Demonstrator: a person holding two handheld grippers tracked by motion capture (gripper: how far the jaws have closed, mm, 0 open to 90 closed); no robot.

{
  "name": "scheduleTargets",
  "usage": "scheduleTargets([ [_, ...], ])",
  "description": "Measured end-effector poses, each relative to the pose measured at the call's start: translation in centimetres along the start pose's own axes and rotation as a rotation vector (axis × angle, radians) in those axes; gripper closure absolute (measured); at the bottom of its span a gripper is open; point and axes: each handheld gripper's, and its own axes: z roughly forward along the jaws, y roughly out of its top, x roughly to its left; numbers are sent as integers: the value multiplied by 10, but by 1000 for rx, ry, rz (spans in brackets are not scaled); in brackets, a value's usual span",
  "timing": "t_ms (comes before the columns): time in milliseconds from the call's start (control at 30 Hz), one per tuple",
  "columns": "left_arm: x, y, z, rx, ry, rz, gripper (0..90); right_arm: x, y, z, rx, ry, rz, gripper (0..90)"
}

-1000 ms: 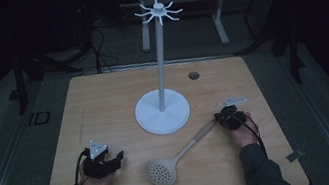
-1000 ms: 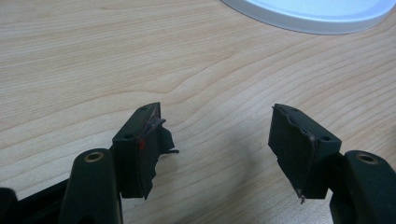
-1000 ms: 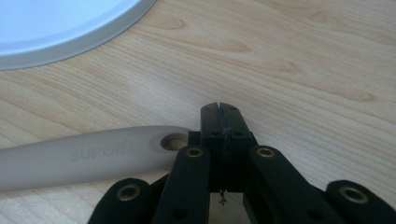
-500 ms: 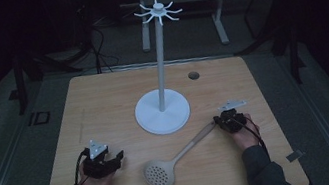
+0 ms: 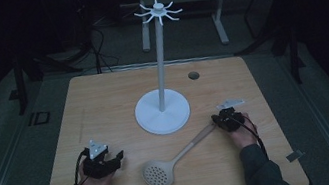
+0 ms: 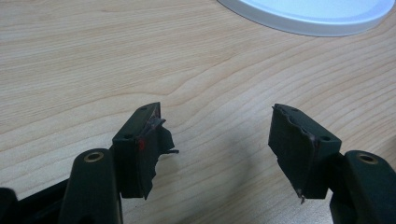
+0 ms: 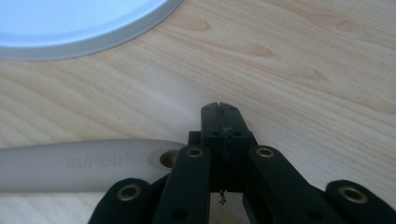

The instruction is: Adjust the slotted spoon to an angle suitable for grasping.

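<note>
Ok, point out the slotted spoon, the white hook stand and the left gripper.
slotted spoon (image 5: pixel 160 174): high view, on its perforated bowl.
white hook stand (image 5: pixel 163 117): high view, on its round base.
left gripper (image 6: pixel 217 140): left gripper view, midway between its open fingertips.

tabletop (image 5: pixel 104 107): 1 | white hook stand (image 5: pixel 162 110): 1, round base, one pole, ring of hooks on top | slotted spoon (image 5: pixel 165 171): 1 | hand-held tool: 2, left tool (image 5: pixel 118 158), right tool (image 5: pixel 217 120) | hole in tabletop (image 5: pixel 193 75): 1
</note>
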Motion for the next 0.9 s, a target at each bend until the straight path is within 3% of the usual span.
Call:
scheduleTargets([
  [200, -1, 0, 0, -2, 2, -2, 355, 6, -13, -12, -15, 8, 29, 900],
  [567, -1, 1, 0, -10, -2, -2, 355, 37, -36, -28, -66, -39, 82, 900],
  [700, -1, 2, 0, -11, -2, 5, 355, 45, -40, -32, -65, 27, 110, 900],
  [733, -1, 2, 0, -11, -3, 6, 355, 52, -42, -35, -63, 28, 79, 900],
  [800, -1, 2, 0, -11, -3, 5, 355, 54, -43, -36, -64, 27, 74, 900],
  [900, -1, 2, 0, -16, -3, 3, 355, 52, -45, -37, -72, 41, 97, 900],
])
